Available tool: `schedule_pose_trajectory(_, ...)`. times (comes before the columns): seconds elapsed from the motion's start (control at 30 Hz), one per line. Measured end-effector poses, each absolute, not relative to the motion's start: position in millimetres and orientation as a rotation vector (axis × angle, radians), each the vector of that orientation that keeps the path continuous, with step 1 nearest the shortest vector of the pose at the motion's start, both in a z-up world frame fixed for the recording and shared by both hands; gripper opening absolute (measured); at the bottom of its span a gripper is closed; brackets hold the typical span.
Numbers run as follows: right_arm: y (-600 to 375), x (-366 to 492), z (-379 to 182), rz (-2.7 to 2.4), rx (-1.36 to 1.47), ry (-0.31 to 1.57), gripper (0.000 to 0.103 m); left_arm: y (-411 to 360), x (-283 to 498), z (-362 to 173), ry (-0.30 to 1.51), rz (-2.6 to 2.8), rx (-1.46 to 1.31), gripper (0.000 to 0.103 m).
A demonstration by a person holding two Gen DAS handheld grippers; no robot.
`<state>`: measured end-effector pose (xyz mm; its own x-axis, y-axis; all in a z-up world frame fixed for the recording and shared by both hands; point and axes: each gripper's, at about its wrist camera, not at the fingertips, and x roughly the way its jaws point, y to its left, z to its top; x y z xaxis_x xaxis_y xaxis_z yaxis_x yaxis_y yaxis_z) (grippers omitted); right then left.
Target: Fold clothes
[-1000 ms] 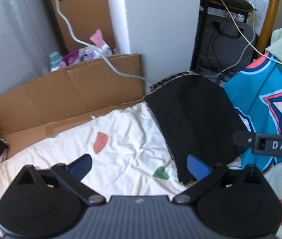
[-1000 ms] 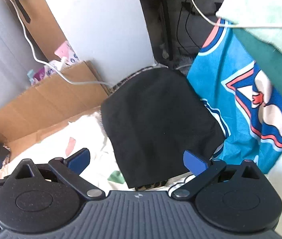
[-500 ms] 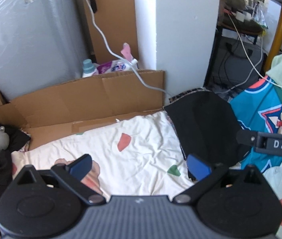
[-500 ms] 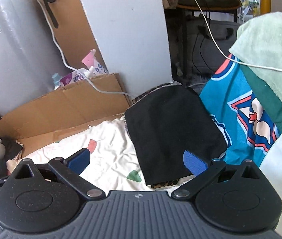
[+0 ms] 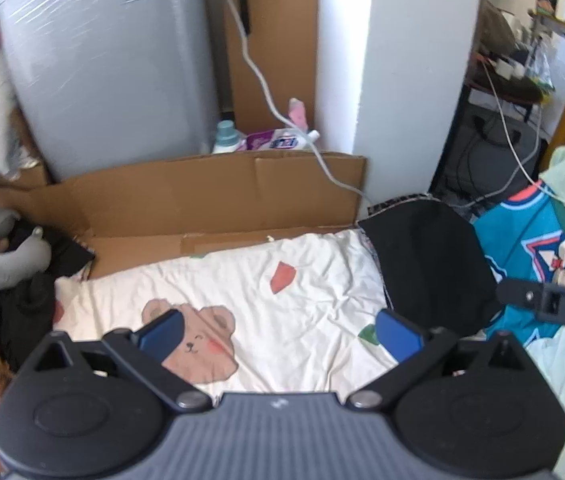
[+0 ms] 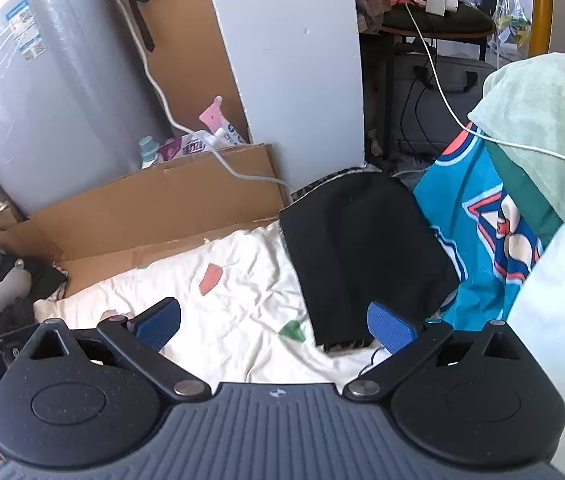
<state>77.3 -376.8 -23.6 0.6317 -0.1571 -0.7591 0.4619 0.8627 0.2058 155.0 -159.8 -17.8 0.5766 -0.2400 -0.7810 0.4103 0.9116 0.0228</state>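
holding both tools above the bed, you have your left tool (image 5: 278,330) spread wide with nothing between its blue pads, over the white bedsheet with a bear print (image 5: 242,296). your right tool (image 6: 274,324) is equally wide apart and empty. the folded black cloth (image 6: 366,248) lies flat on the sheet's far right side, its near edge just beyond your right tool's right pad. the teal jersey with a red and white crest (image 6: 482,232) lies just beside the cloth. brown cardboard (image 5: 202,196) stands behind the sheet.
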Motion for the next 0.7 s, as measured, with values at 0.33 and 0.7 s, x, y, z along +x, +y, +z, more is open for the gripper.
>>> schedule_pose_trajectory(0.33,-331.0,45.6,16.4,-0.289,0.413,0.803,0.103,-106.1,120.4,11.9,0.874,-0.342,0.161,0.103)
schedule_pose_trajectory(0.7,-281.5,35.2,20.6,-0.227,0.408,0.794,0.103,-59.4,92.6,20.0,0.860,-0.259,0.115,0.103)
